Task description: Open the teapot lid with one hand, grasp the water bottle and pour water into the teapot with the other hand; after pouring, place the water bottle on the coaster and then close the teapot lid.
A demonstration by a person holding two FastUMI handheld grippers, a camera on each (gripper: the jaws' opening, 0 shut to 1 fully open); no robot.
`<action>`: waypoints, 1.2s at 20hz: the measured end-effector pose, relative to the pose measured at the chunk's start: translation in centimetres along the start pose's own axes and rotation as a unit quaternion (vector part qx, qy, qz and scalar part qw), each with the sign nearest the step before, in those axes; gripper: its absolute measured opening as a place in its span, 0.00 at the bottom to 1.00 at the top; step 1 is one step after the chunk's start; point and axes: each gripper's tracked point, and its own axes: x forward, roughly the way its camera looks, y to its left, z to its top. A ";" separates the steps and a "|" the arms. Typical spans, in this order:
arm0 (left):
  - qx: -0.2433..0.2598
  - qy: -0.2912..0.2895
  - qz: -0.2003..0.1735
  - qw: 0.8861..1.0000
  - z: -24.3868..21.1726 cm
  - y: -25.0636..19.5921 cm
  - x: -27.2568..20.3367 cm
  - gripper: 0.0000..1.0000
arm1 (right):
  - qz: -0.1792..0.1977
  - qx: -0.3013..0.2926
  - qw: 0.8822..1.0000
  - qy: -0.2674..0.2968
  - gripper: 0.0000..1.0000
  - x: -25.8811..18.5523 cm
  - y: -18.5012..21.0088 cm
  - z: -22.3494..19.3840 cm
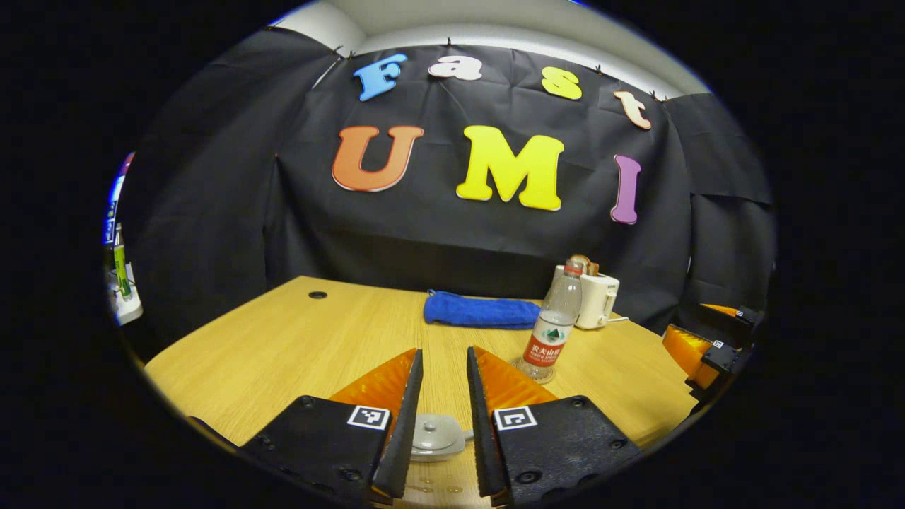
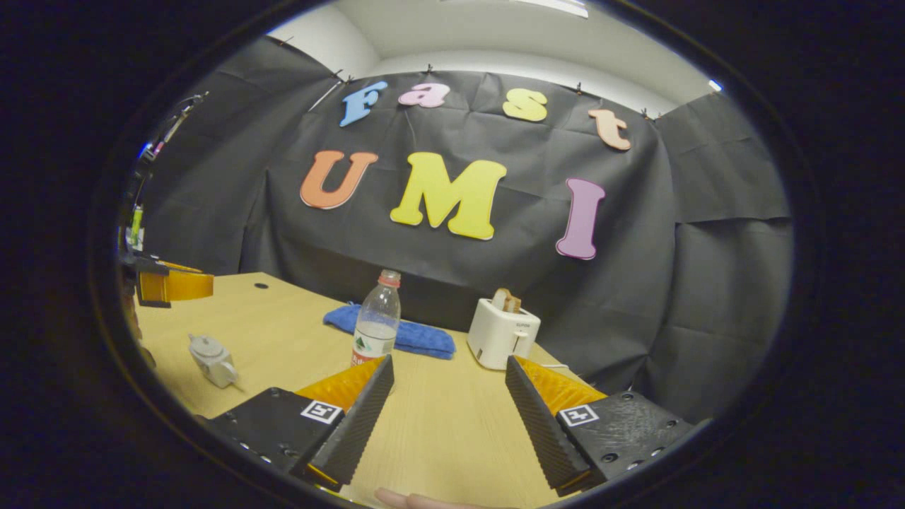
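Left tool [image 1: 445, 367] hangs low over the tabletop [image 1: 297, 339] with fingers narrowly parted and pinching nothing, the small white teapot [image 1: 435, 435] with its lid [image 1: 430, 426] on sitting directly below and between them. Right tool [image 2: 449, 382] hovers farther back, fingers widely spread and empty, aimed past the capped water bottle [image 2: 376, 318] that stands upright near the blue towel [image 2: 417, 336] and the toaster [image 2: 502, 332]; no coaster made out. Looks like the opening step, lid-lifting: next calls for lowering the left tool around the lid knob, pinching and raising it, then bringing the right tool to the bottle.
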 end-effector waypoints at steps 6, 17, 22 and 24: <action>0.063 -0.023 0.026 0.997 3.5 -1.1 -4.3 0.64 | -0.004 0.024 1.000 0.000 0.95 -4.1 -1.7 3.4; 0.084 -0.015 0.031 0.996 4.8 -2.8 -8.5 0.98 | 0.004 0.048 0.999 -0.008 0.95 -6.3 -2.4 5.0; 0.088 -0.028 0.029 0.995 5.4 -3.0 -8.8 0.98 | 0.008 0.052 0.999 -0.007 0.99 -6.1 -2.2 4.8; 0.099 -0.029 0.026 0.994 5.2 -3.4 -8.7 0.98 | -0.001 0.042 0.999 -0.002 0.95 -5.9 -2.6 4.5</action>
